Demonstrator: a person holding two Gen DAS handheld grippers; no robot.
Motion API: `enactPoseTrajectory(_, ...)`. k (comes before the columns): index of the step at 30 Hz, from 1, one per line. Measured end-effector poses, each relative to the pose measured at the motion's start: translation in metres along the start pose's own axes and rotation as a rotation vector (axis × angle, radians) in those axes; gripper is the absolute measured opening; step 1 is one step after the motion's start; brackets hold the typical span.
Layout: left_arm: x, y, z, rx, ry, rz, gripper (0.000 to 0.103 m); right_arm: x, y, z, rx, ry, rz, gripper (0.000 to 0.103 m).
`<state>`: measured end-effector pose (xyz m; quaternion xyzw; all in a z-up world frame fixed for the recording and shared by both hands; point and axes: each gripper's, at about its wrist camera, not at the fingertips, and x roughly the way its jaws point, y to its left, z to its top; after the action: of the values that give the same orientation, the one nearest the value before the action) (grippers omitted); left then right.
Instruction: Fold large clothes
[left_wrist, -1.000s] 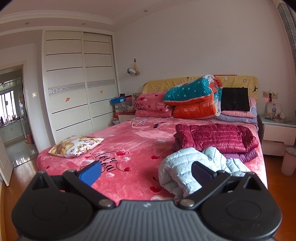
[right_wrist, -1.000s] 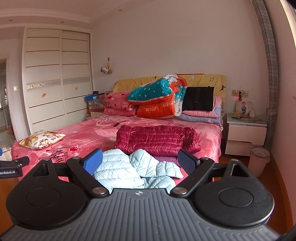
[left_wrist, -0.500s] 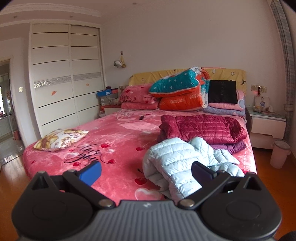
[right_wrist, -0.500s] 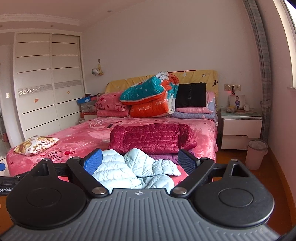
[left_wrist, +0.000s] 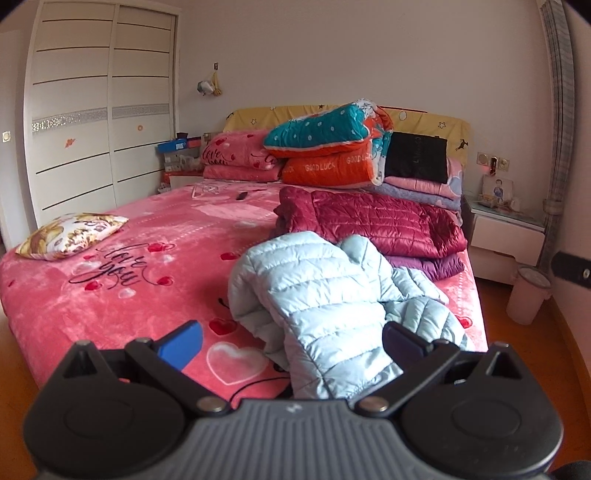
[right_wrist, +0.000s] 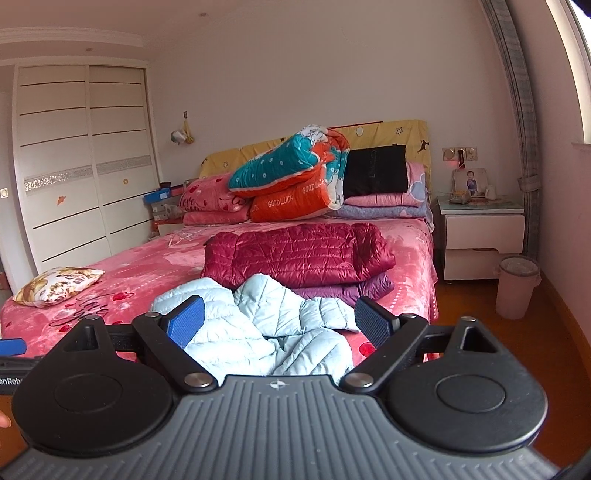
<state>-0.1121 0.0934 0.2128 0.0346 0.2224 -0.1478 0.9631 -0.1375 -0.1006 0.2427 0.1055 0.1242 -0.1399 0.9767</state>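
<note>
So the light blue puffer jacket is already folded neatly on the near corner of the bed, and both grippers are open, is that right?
Not quite. The light blue puffer jacket lies crumpled and unfolded on the near corner of the bed, as the left wrist view shows. The rest holds: the left gripper and the right gripper are both open.

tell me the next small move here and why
Probably ease both grippers forward and down onto the light blue jacket. It lies crumpled at the bed's near edge, unfolded, and the left gripper and right gripper are open, holding nothing.
</note>
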Motion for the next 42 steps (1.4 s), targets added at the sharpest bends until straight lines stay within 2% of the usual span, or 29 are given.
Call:
enactPoseTrajectory(9,0.032,-0.013,-0.016,0.000,0.011,-0.026,0.102,0.043,-0.019,-0.040,0.034,0.035,-0.023,0.103)
enactPoseTrajectory(15,0.048,-0.028,-0.029,0.007,0.036,-0.069,0.102,0.063,-0.036,-0.061,0.021,0.038,-0.089,0.103)
enactPoseTrajectory(24,0.062,-0.067,-0.054,0.095,0.079,-0.154,0.102,0.094,-0.075,-0.088,0.053,0.093,-0.158,0.103)
enactPoseTrajectory(29,0.069,-0.099,-0.089,0.247,0.127,-0.185,0.102,0.111,-0.089,-0.098,0.056,0.127,-0.166,0.103)
enactPoseTrajectory(35,0.079,-0.137,-0.123,0.467,0.131,-0.131,0.102,0.136,-0.105,-0.111,0.124,0.206,-0.119,0.103)
enactPoseTrajectory(38,0.092,-0.152,-0.136,0.564,0.143,-0.067,0.101,0.143,-0.111,-0.113,0.152,0.212,-0.102,0.103)
enactPoseTrajectory(42,0.118,-0.156,-0.140,0.557,0.197,0.002,0.094,0.150,-0.121,-0.115,0.204,0.228,-0.094,0.103)
